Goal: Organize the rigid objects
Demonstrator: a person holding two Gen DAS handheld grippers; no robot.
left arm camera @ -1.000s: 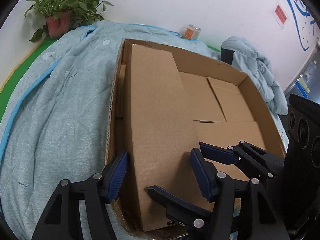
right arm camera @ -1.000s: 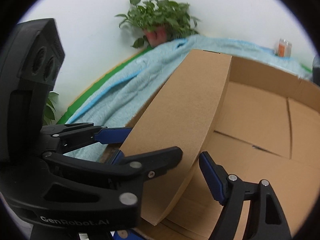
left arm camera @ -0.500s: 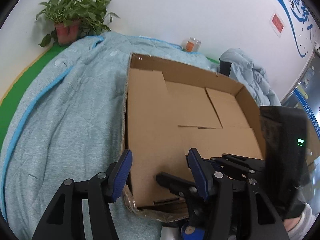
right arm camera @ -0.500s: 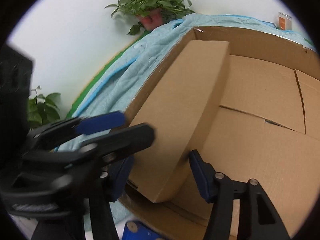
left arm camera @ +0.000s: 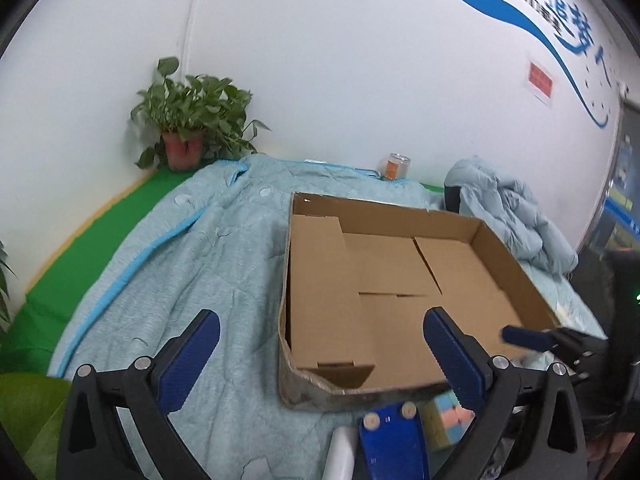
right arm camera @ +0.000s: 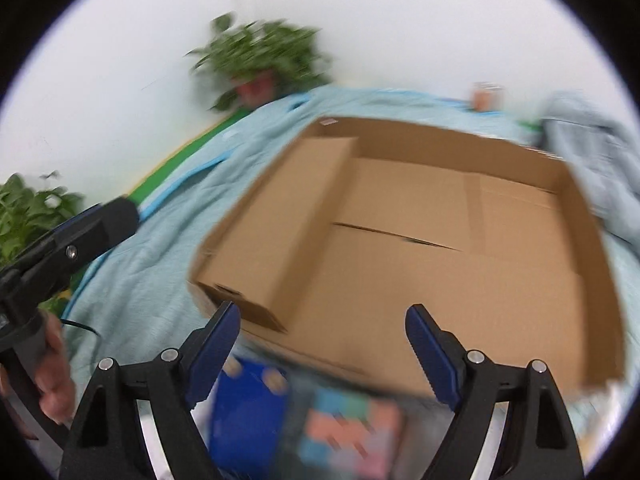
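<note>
A shallow open cardboard tray (left arm camera: 512,264) (right arm camera: 596,264) lies on a light blue quilt. A flat long brown box (left arm camera: 324,292) (right arm camera: 280,216) lies inside it along the left wall. My left gripper (left arm camera: 320,344) is open and empty, back from the tray's near edge. My right gripper (right arm camera: 322,332) is open and empty, also back from the near edge; its view is blurred. In front of the tray lie a pastel puzzle cube (left arm camera: 444,420) (right arm camera: 352,424) and a blue block (left arm camera: 392,440) (right arm camera: 248,408). The right gripper's finger (left arm camera: 532,336) shows in the left wrist view.
The quilt (left arm camera: 192,280) covers a green surface (left arm camera: 120,216). A potted plant (left arm camera: 184,136) and a can (left arm camera: 396,166) stand at the back wall. A bundled light blue jacket (left arm camera: 512,208) lies at the right. A white cylinder (left arm camera: 340,452) lies near the blue block.
Both grippers let go of the long box, which now lies flat in the tray's left side, and pulled back toward me. The cube and blue block came into view.
</note>
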